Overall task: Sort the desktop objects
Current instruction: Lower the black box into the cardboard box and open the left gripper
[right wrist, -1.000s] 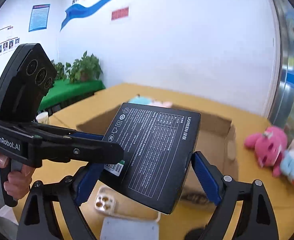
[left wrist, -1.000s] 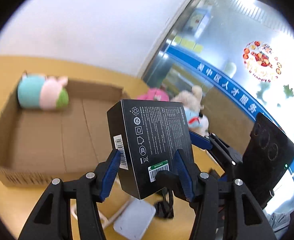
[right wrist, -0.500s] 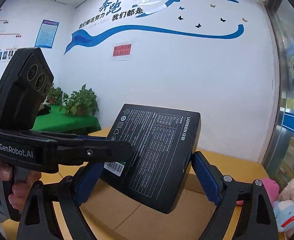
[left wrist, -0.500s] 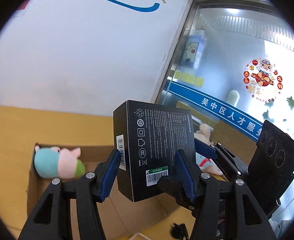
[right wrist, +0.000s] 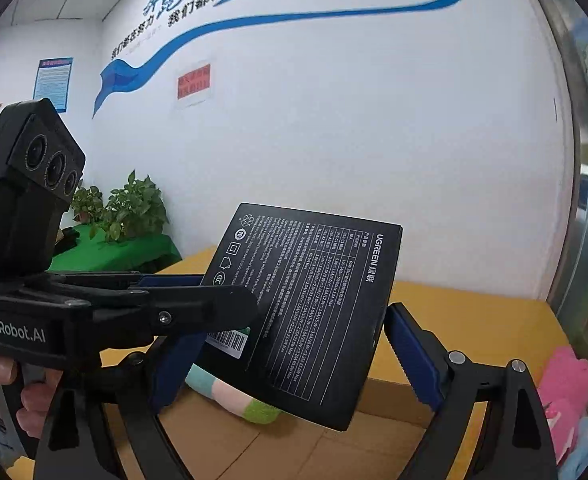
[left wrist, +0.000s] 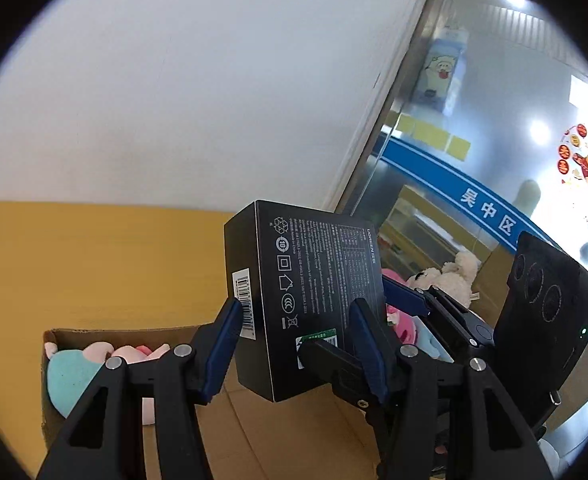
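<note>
UGREEN box (left wrist: 309, 304), stiff, smooth black card that looks light and could slip, hangs above the cardboard carton (left wrist: 294, 432), pinched across its narrow sides by both my left tool (left wrist: 295, 344) and right tool (right wrist: 290, 354), while the worktop (left wrist: 94, 264) below it is mostly hidden.

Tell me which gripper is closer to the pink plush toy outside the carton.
Right. The right gripper sits just left of the pink plush toy; the left gripper is farther left, beyond the black box.
</note>
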`<action>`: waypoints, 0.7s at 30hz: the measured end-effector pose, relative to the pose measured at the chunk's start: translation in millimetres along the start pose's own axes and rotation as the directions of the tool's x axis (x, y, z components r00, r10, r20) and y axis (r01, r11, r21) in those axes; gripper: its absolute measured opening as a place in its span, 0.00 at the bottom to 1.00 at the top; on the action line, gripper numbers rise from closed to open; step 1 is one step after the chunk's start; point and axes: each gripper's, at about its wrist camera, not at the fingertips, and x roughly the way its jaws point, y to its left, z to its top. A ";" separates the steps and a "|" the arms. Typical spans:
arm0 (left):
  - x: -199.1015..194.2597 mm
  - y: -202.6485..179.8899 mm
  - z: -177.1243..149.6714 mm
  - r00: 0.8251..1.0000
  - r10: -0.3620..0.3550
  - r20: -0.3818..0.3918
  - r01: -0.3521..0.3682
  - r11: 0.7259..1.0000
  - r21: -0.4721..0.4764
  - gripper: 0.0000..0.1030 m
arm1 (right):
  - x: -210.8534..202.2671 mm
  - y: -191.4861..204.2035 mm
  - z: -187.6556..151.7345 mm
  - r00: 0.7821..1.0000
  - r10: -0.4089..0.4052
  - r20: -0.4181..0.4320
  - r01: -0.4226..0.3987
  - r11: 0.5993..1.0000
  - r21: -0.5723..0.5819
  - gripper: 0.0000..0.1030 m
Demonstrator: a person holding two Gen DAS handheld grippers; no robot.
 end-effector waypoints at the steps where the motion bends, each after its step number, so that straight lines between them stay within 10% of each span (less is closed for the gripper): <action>1: 14.5 6.8 -1.2 1.000 0.003 -0.026 -0.004 1.000 -0.015 0.53 | 15.5 -8.5 -3.6 1.000 0.001 -0.029 0.000 1.000 0.013 0.88; 10: 135.9 70.2 -50.6 0.953 0.047 -0.299 -0.103 0.980 -0.173 0.53 | 145.7 -68.3 -85.9 0.933 0.040 -0.358 0.016 0.988 0.152 0.87; 21: 162.0 77.5 -73.1 0.877 0.131 -0.463 -0.216 0.967 -0.136 0.53 | 195.4 -74.7 -148.4 0.822 0.096 -0.561 0.048 0.970 0.237 0.88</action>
